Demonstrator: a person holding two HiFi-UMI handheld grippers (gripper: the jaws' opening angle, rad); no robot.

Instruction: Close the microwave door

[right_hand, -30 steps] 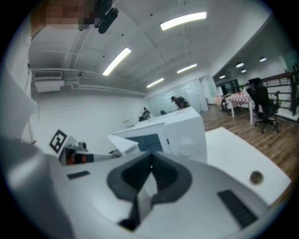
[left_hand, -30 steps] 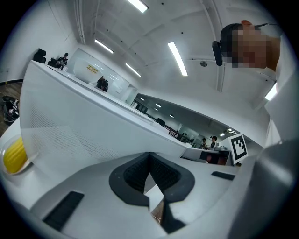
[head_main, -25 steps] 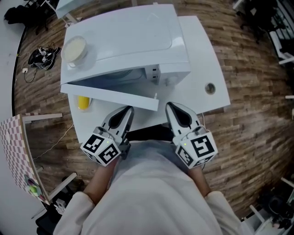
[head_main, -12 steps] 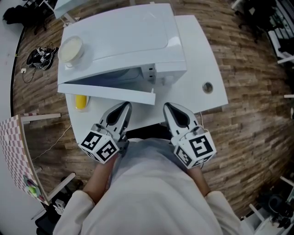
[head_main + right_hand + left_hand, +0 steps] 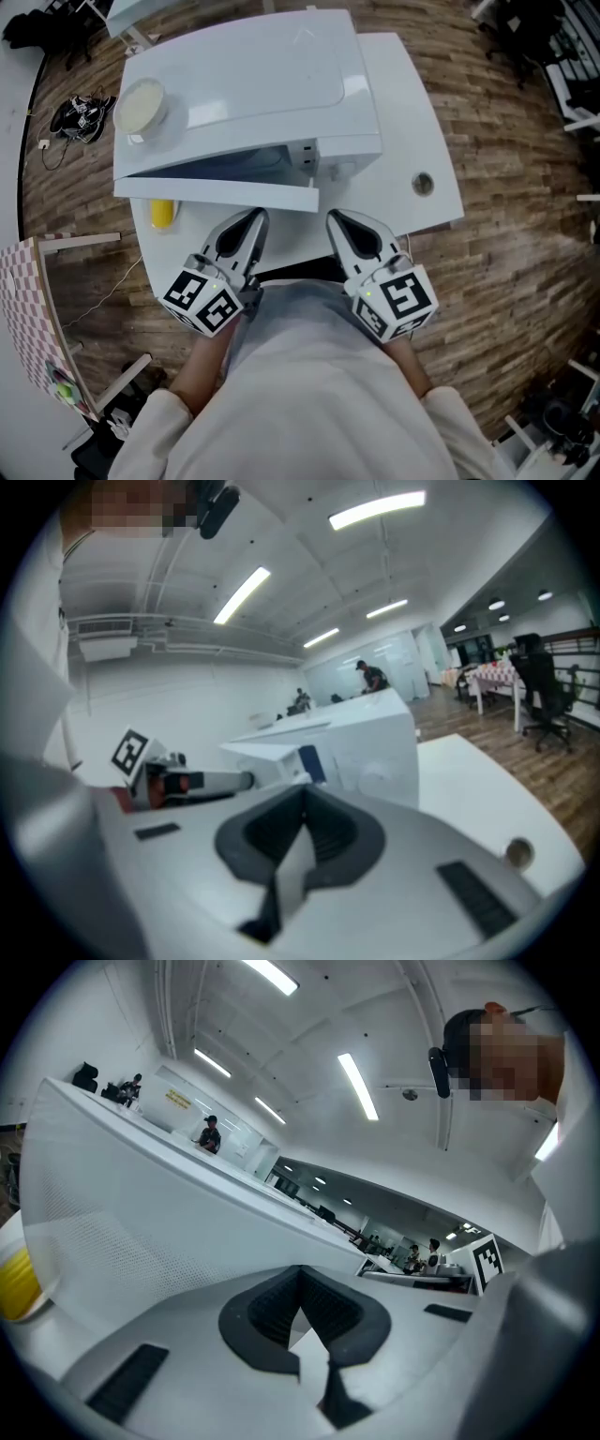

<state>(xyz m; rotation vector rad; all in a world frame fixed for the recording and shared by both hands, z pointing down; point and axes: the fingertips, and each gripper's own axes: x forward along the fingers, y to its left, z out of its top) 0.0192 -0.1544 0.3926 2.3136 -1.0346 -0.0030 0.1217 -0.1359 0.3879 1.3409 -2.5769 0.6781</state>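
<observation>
The white microwave [image 5: 253, 84] stands on a white table [image 5: 412, 122]. Its door [image 5: 220, 190] is hinged at the left and hangs partly ajar, with the free edge toward me. My left gripper [image 5: 255, 217] is shut and empty, its tip just before the door's outer face near the free end. The right gripper [image 5: 334, 217] is also shut and empty, just right of the door's free edge. The left gripper view has the door face [image 5: 187, 1213] filling the space beyond the shut left gripper [image 5: 300, 1312]. Beyond the shut right gripper [image 5: 305, 832], the right gripper view takes in the microwave [image 5: 375, 742].
A round pale lid [image 5: 139, 105] rests on the microwave's top at the left. A yellow object [image 5: 161, 213] stands on the table under the door's hinge side. A cable hole [image 5: 422, 185] marks the table's right part. Wooden floor surrounds the table.
The door's free edge has swung a little toward the microwave, narrowing the gap. Both grippers have crept slightly forward with it.
</observation>
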